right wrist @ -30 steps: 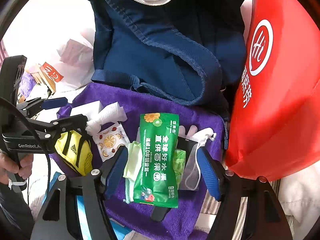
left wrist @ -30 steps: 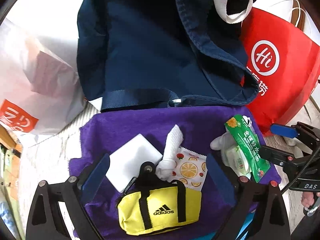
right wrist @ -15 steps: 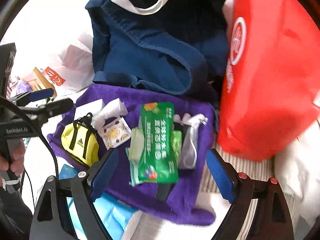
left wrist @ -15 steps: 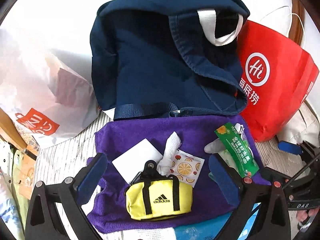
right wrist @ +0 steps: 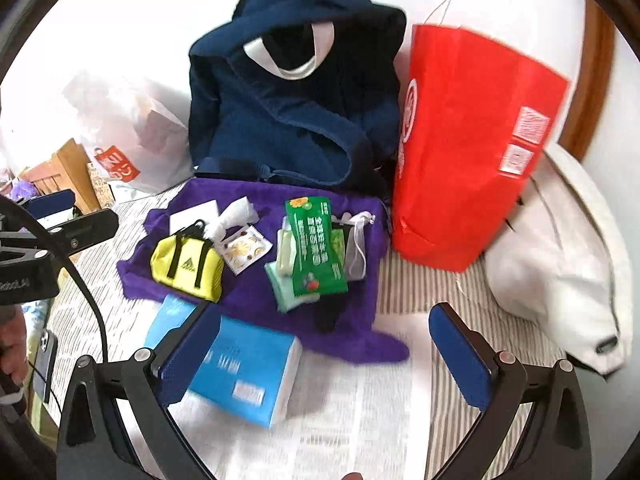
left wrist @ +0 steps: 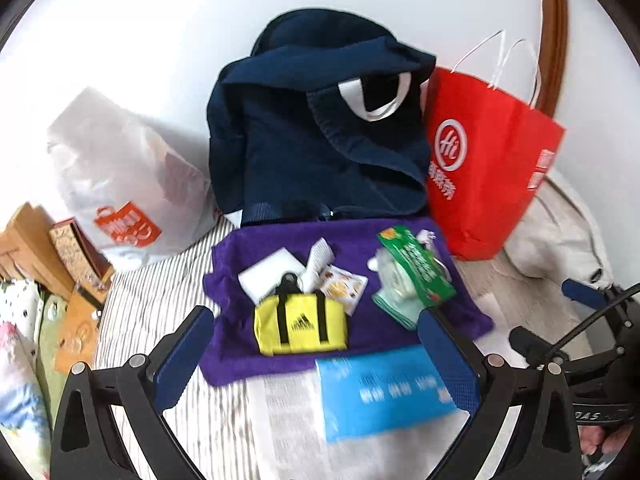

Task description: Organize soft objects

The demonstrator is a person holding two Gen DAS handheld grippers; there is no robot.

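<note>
A purple towel (left wrist: 236,332) (right wrist: 352,320) lies on a striped bed. On it lie a small yellow bag (left wrist: 301,325) (right wrist: 186,265), a white pad (left wrist: 266,273), a rolled white cloth (left wrist: 318,261), a fruit-print packet (left wrist: 343,286) (right wrist: 244,250), a green snack packet (left wrist: 418,267) (right wrist: 315,249) and pale green wipes (left wrist: 390,300). A navy tote (left wrist: 320,148) (right wrist: 288,108) stands behind. My left gripper (left wrist: 314,354) is open and empty, in front of the yellow bag. My right gripper (right wrist: 324,350) is open and empty, in front of the towel.
A red paper bag (left wrist: 488,172) (right wrist: 468,152) stands right of the tote, a white plastic bag (left wrist: 124,184) to its left. A blue box (left wrist: 384,392) (right wrist: 244,376) lies in front of the towel. A white pillow (right wrist: 560,264) lies at the right. Wooden boxes (left wrist: 48,248) stand far left.
Both grippers have pulled back and up from the towel. The items look smaller, and the blue box and more of the bed have come into view. Both stay open.
</note>
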